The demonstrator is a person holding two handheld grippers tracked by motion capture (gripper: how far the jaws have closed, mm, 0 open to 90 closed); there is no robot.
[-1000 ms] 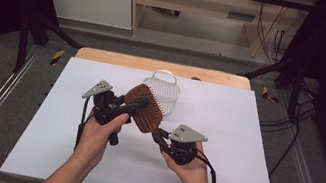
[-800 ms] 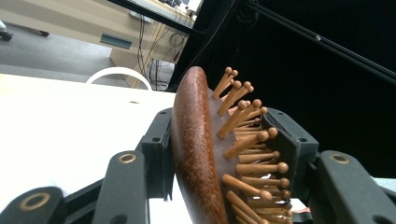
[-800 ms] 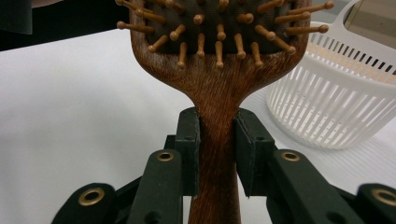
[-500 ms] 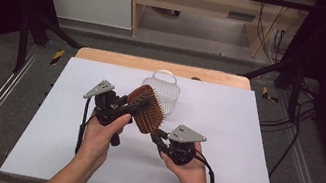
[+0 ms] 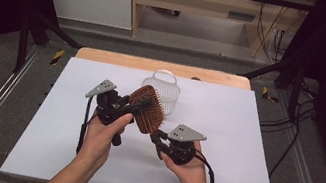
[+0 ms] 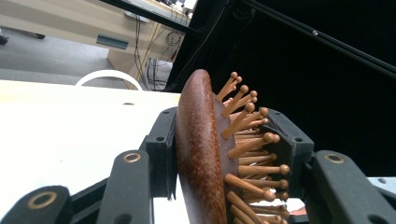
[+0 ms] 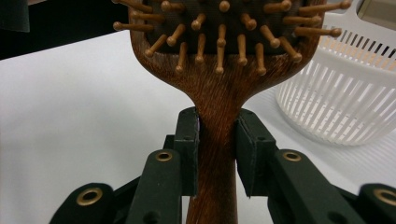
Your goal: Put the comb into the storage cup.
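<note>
Two tools grip one brown wooden brush (image 5: 146, 109): left tool (image 5: 120, 107) clamps its head, right tool (image 5: 159, 138) its handle. The right gripper view shows knob-tipped pins and a white basket (image 7: 345, 98).

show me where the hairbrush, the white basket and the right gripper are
hairbrush (image 5: 147, 110), high view, on the bristled wooden head
white basket (image 5: 163, 91), high view, on its slatted side wall
right gripper (image 7: 217, 154), right gripper view, on the brush handle between its two closed jaws
</note>
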